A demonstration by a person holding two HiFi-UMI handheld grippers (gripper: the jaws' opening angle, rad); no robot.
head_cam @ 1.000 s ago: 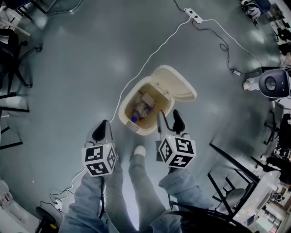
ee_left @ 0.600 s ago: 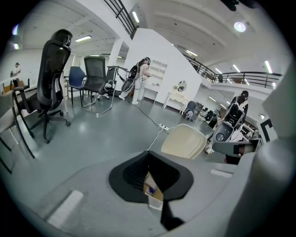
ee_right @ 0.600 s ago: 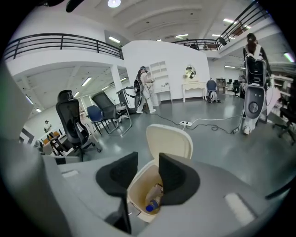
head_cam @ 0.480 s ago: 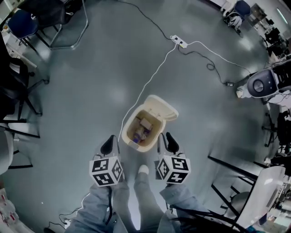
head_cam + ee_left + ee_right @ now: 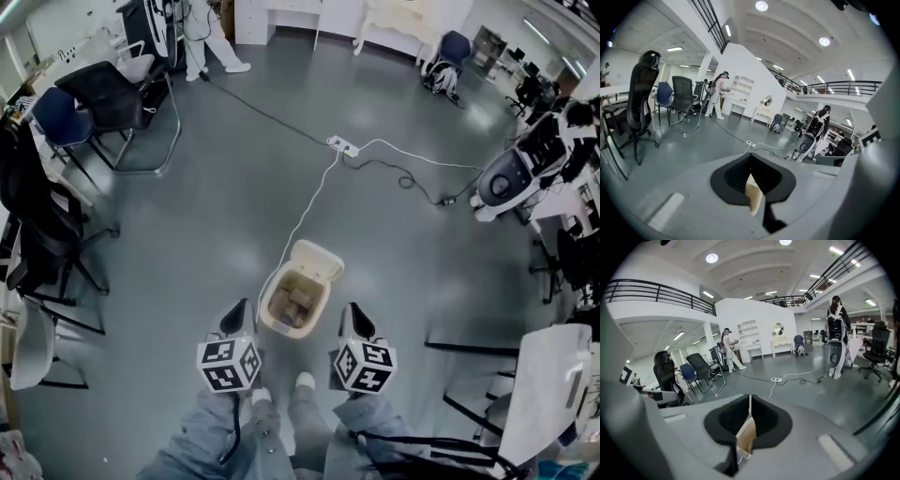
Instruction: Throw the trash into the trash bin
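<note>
The beige trash bin (image 5: 279,325) stands on the grey floor with its lid (image 5: 315,257) flipped back. Inside lies trash (image 5: 298,302), brownish cardboard bits. My left gripper (image 5: 236,320) hovers high at the bin's near left, its jaws together and empty. My right gripper (image 5: 355,322) hovers at the near right; its jaws have just been closing, with nothing between them. In the left gripper view the left gripper (image 5: 750,157) shows dark pads meeting, a strip of bin (image 5: 754,194) below. The right gripper view shows the right gripper (image 5: 749,398) likewise over the bin (image 5: 746,434).
A white cable runs from a power strip (image 5: 341,145) past the bin. Office chairs (image 5: 112,94) stand at the left, black frames (image 5: 469,375) and a white machine (image 5: 506,183) at the right. A person (image 5: 202,37) stands far back. My shoes (image 5: 305,380) are just behind the bin.
Both grippers have risen well above the bin, which now looks smaller as the view takes in more of the room. The right gripper's jaws went from wide open to together.
</note>
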